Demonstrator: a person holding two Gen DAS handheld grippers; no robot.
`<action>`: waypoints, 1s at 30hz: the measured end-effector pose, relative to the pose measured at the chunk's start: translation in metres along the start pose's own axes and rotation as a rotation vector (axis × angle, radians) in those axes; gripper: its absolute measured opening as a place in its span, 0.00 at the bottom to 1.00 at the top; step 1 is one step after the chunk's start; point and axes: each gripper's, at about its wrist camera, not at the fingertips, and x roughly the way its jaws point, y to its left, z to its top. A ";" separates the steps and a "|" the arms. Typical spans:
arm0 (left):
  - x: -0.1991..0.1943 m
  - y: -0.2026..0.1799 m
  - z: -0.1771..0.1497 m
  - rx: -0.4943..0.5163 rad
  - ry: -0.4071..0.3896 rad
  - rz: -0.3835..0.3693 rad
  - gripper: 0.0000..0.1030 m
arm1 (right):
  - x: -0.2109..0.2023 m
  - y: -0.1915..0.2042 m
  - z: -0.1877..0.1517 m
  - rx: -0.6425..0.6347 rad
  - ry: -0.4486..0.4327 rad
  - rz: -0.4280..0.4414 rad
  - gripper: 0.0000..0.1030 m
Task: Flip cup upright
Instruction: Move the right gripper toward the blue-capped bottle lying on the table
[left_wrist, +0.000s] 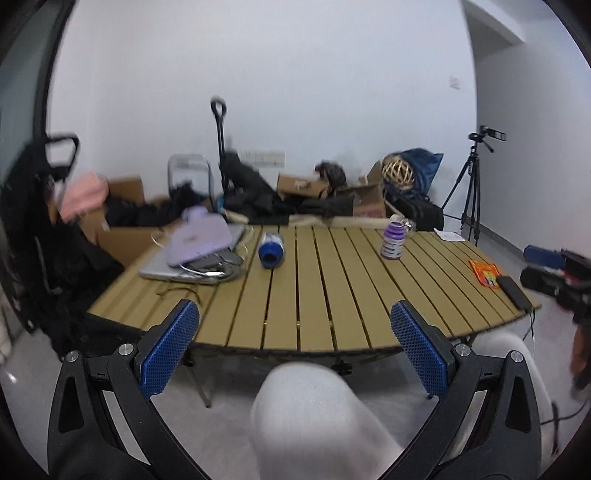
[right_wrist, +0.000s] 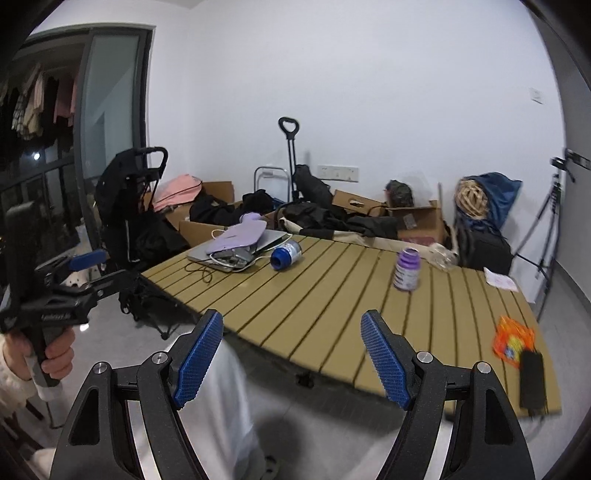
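Observation:
A blue cup (left_wrist: 271, 249) lies on its side on the slatted wooden table (left_wrist: 314, 295), its open mouth toward me; it also shows in the right wrist view (right_wrist: 286, 254). A purple cup (left_wrist: 393, 240) stands upright further right, also in the right wrist view (right_wrist: 407, 268). My left gripper (left_wrist: 293, 332) is open and empty, held off the table's near edge above my knee. My right gripper (right_wrist: 291, 343) is open and empty, also short of the near edge. The left gripper shows at the left of the right wrist view (right_wrist: 85, 271).
A laptop with a purple pouch and cables (left_wrist: 199, 251) lies at the table's left. An orange packet (left_wrist: 484, 272) and a black phone (left_wrist: 514, 291) lie at the right edge. Boxes, bags and a tripod (left_wrist: 472, 184) stand behind the table.

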 end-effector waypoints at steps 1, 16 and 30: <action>0.016 0.006 0.008 0.001 0.017 0.004 1.00 | 0.022 -0.006 0.009 0.012 0.010 0.015 0.80; 0.233 0.112 0.073 -0.155 0.152 0.044 1.00 | 0.334 -0.040 0.061 0.144 0.312 0.166 0.79; 0.355 0.155 0.107 -0.205 0.295 0.007 0.99 | 0.521 0.003 0.061 0.198 0.418 0.030 0.79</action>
